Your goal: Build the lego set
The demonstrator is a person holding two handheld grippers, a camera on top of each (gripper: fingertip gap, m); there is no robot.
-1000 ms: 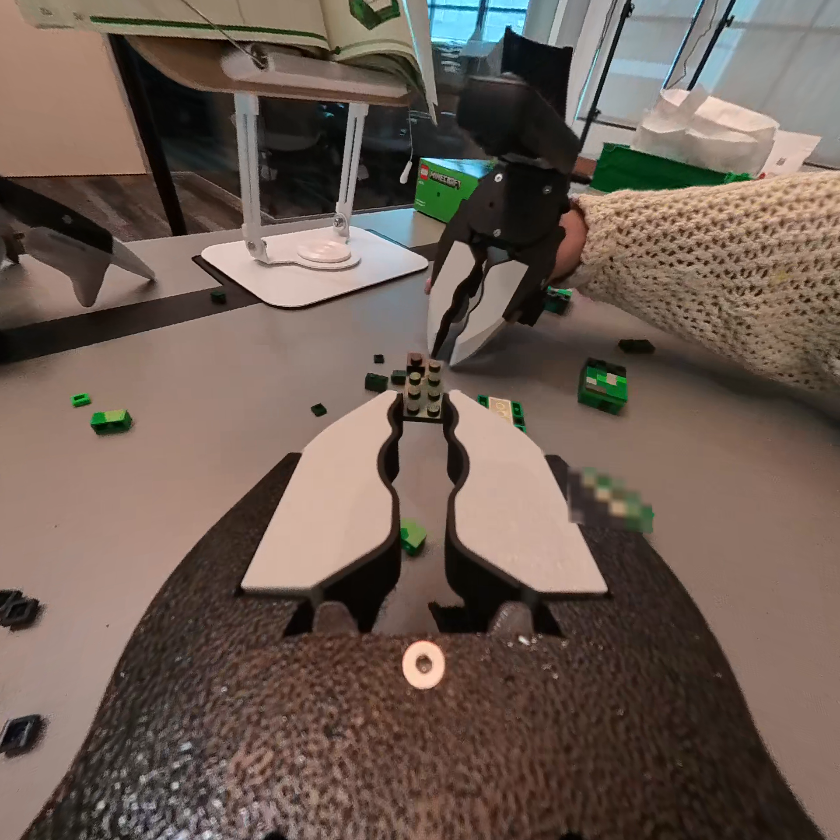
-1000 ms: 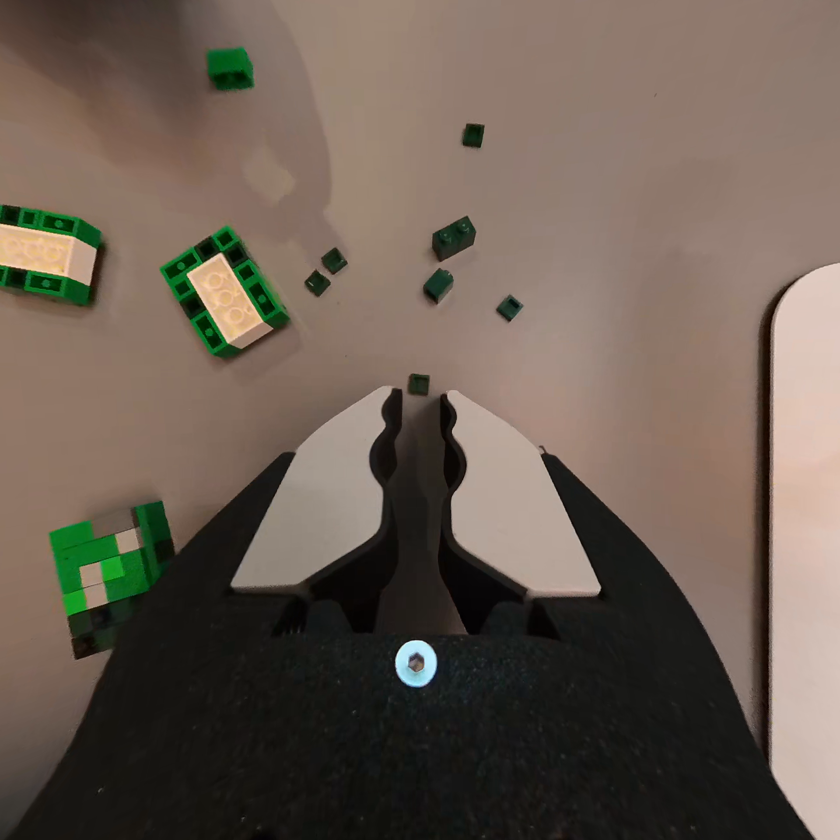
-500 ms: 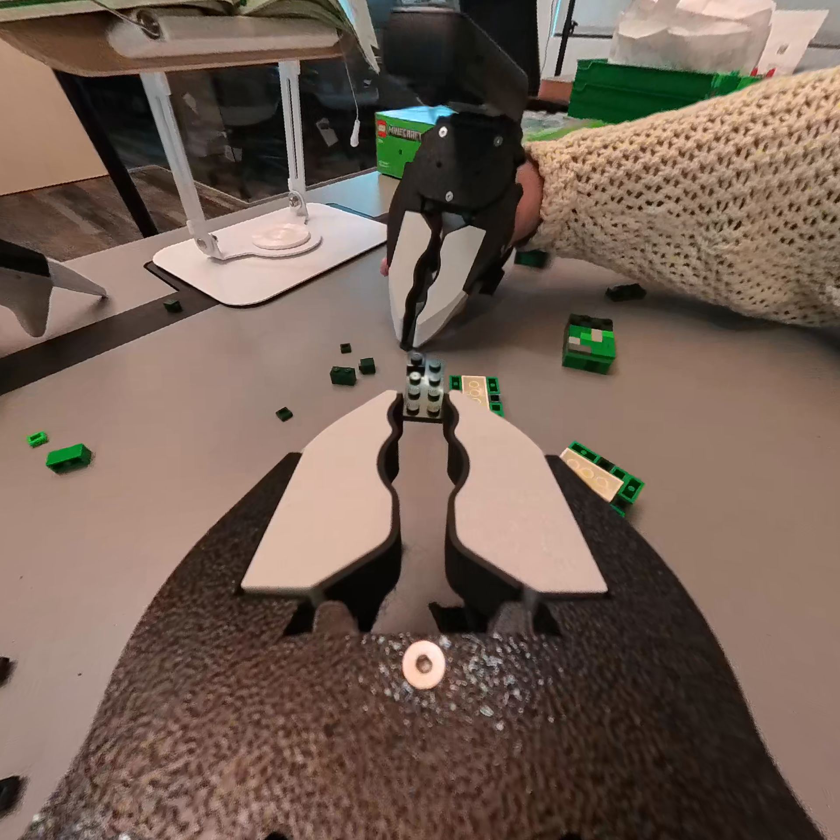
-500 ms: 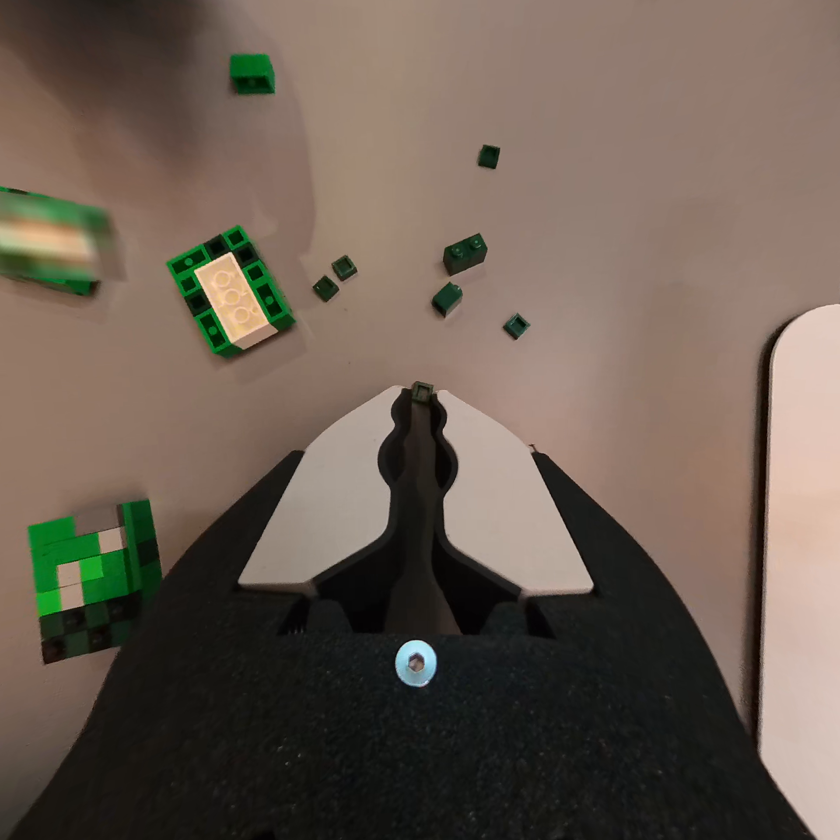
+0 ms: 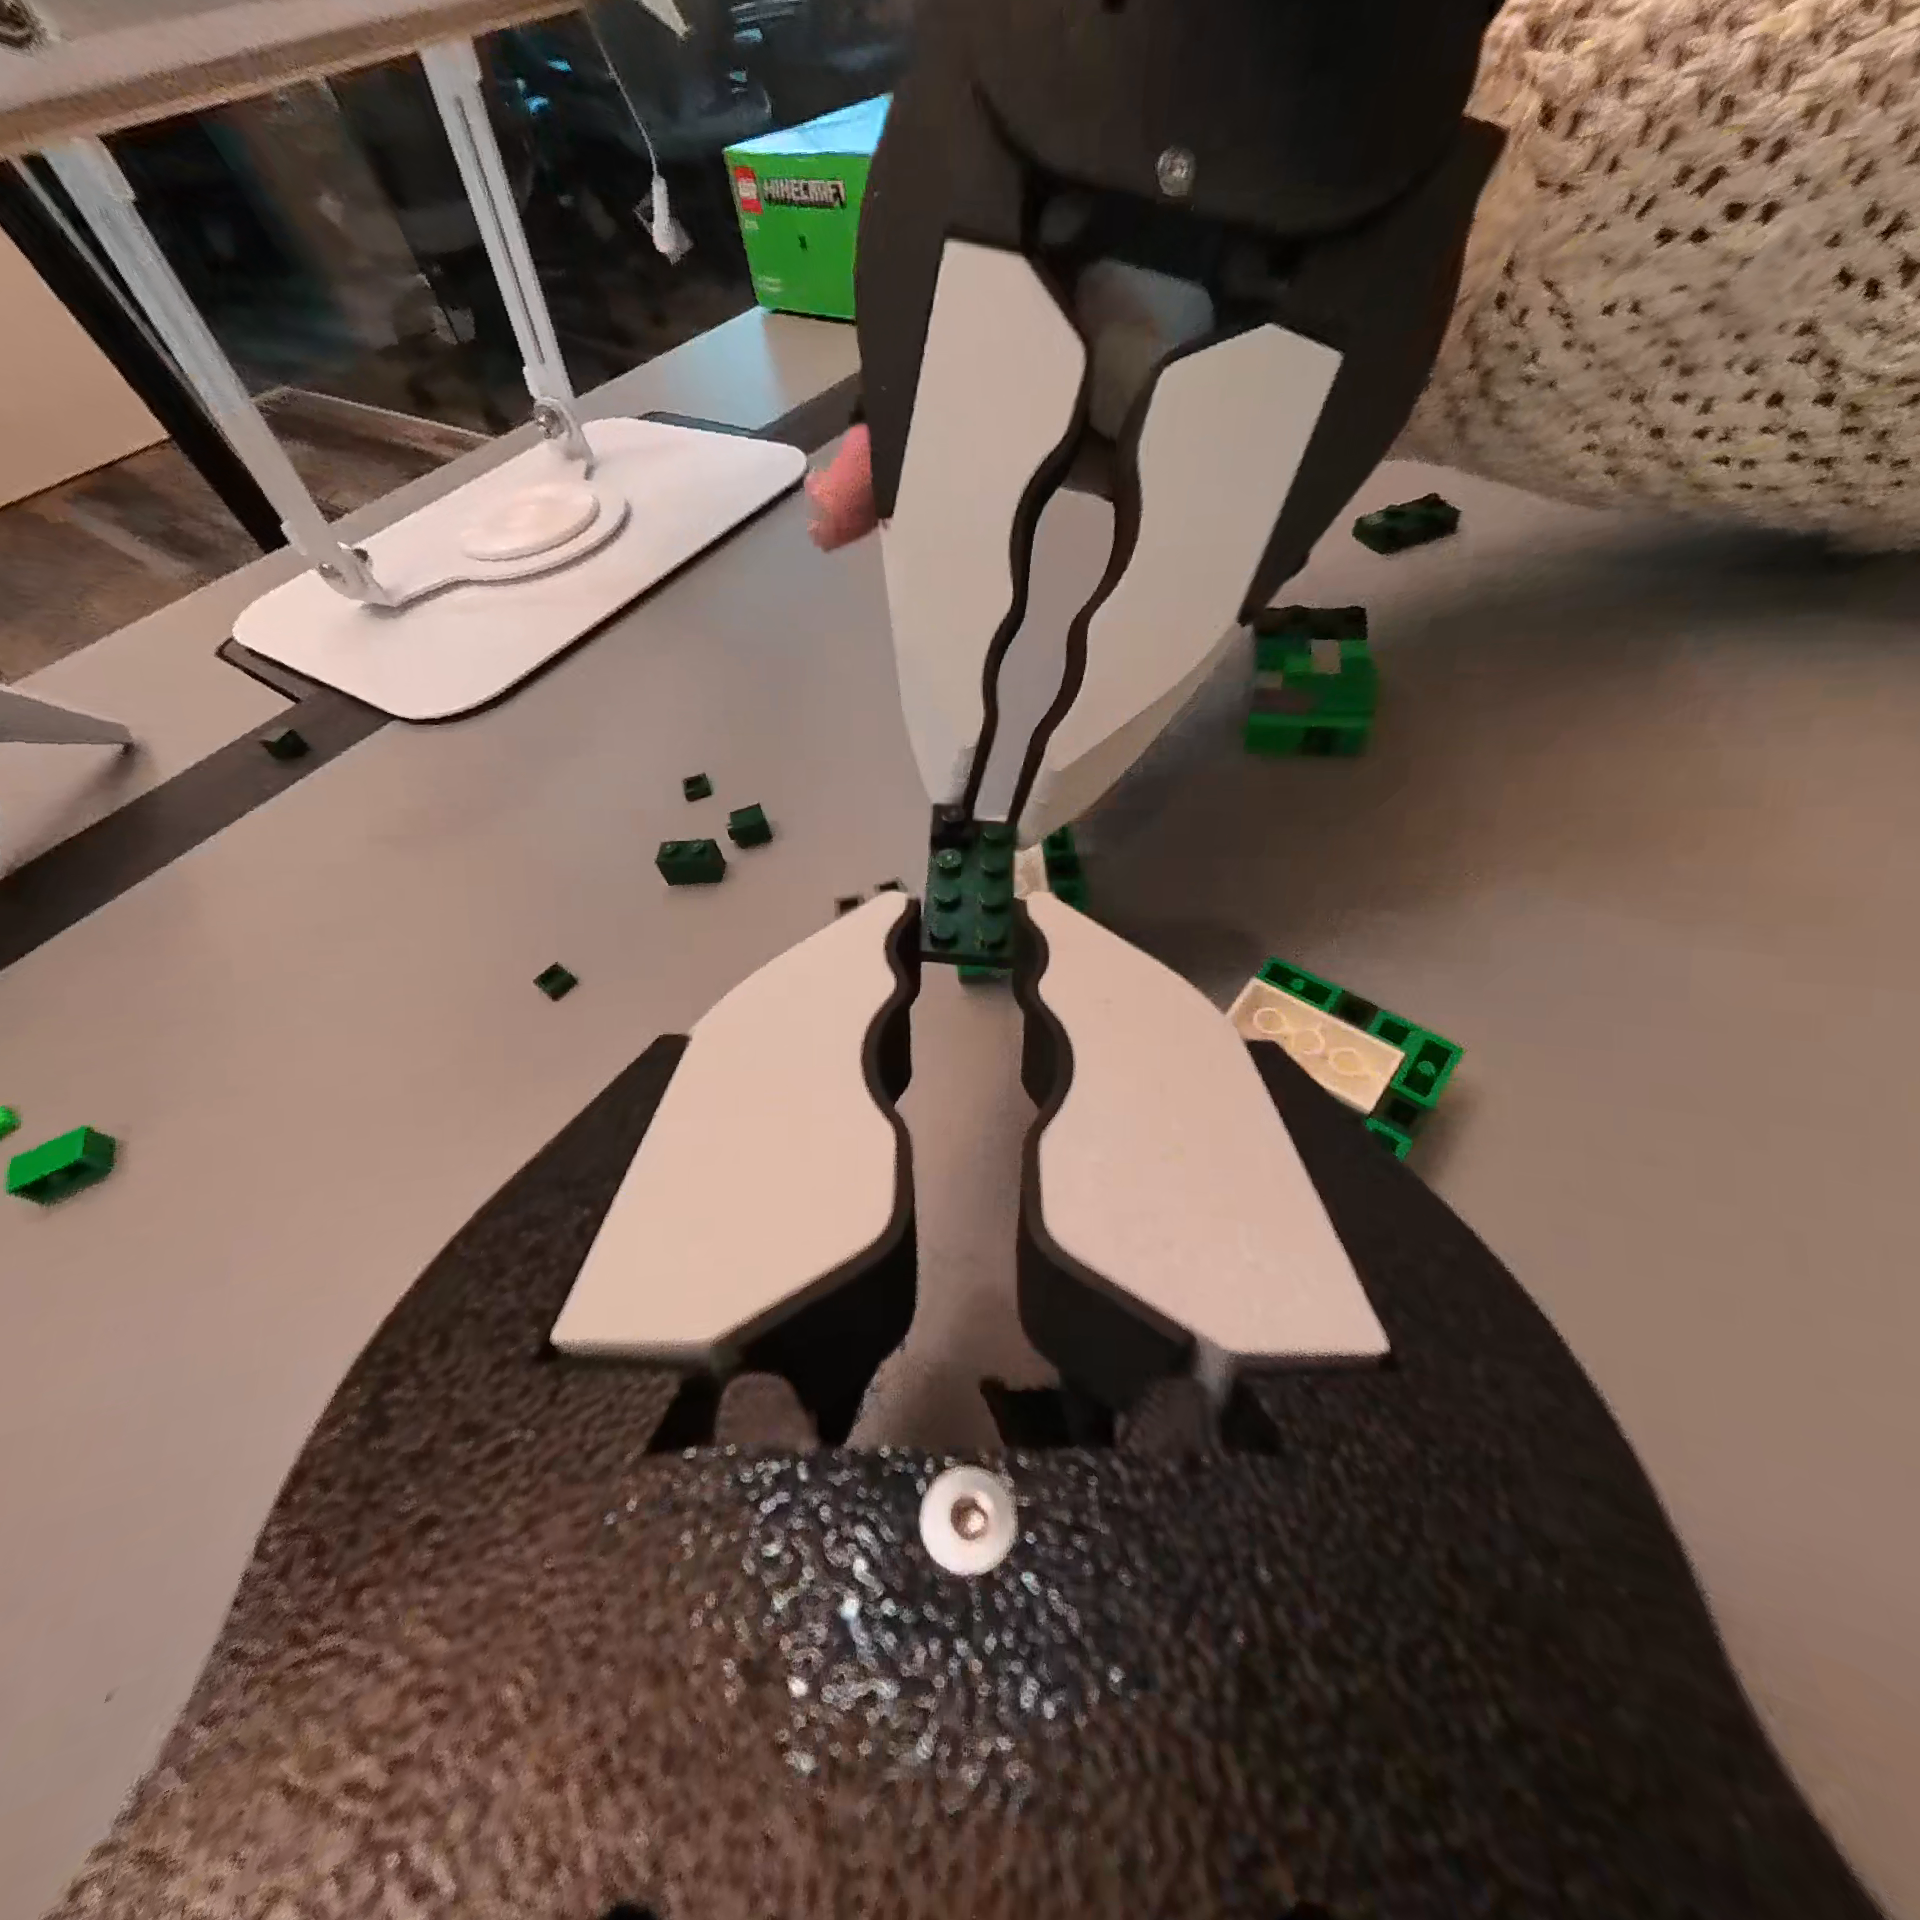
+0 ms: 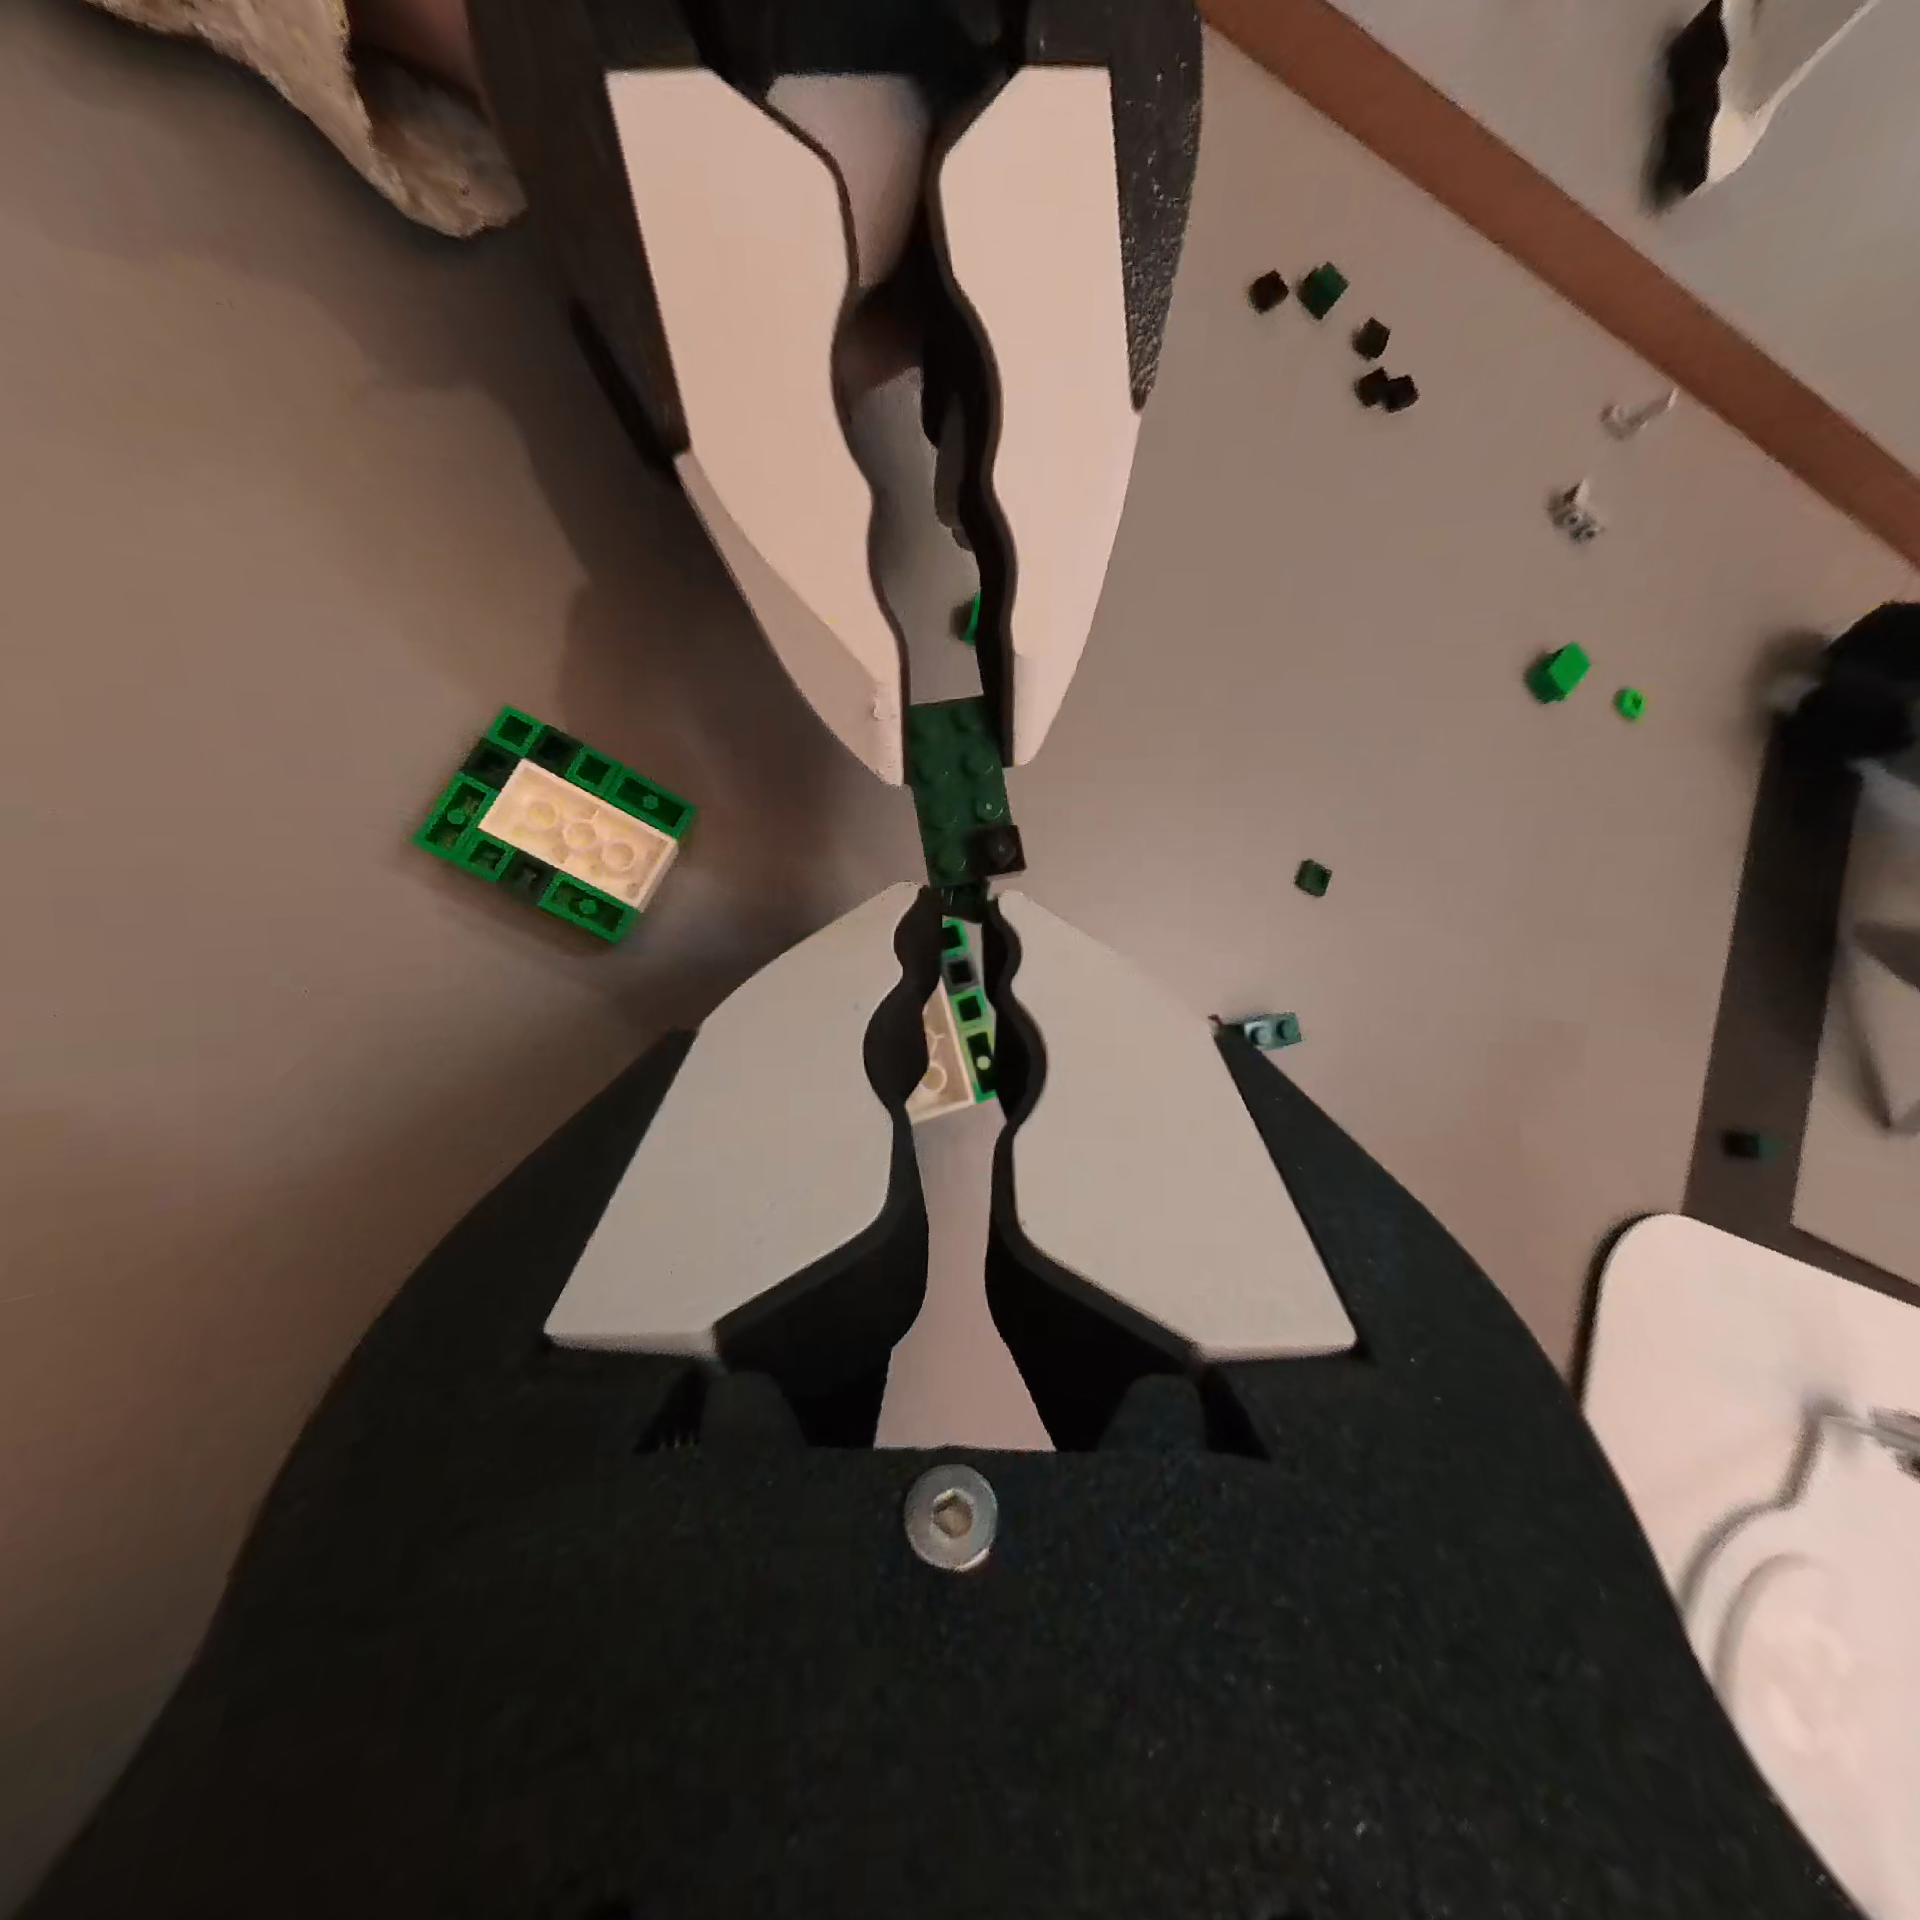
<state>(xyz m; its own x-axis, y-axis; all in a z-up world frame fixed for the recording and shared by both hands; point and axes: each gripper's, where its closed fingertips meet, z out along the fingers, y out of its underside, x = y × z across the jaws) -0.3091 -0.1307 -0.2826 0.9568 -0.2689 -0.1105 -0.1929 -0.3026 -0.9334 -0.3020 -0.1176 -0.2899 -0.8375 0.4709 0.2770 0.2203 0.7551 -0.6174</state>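
Note:
My left gripper is shut on a dark green studded plate and holds it above the grey table. It shows from above in the right wrist view, gripping the plate. My right gripper is shut on a small dark green piece at the plate's free end, tip to tip with the left. In the left wrist view it comes down from above. A small black piece sits on the plate's corner.
Green-and-white assemblies lie on the table, another under the grippers. A green block, loose dark green pieces and a bright green brick lie around. A white stand base and green box stand behind. My left and right fingertips are right by each other.
My right gripper shut on the small dark green piece on the table, lifted it and moved to the plate's end. My left gripper kept hold of the plate.

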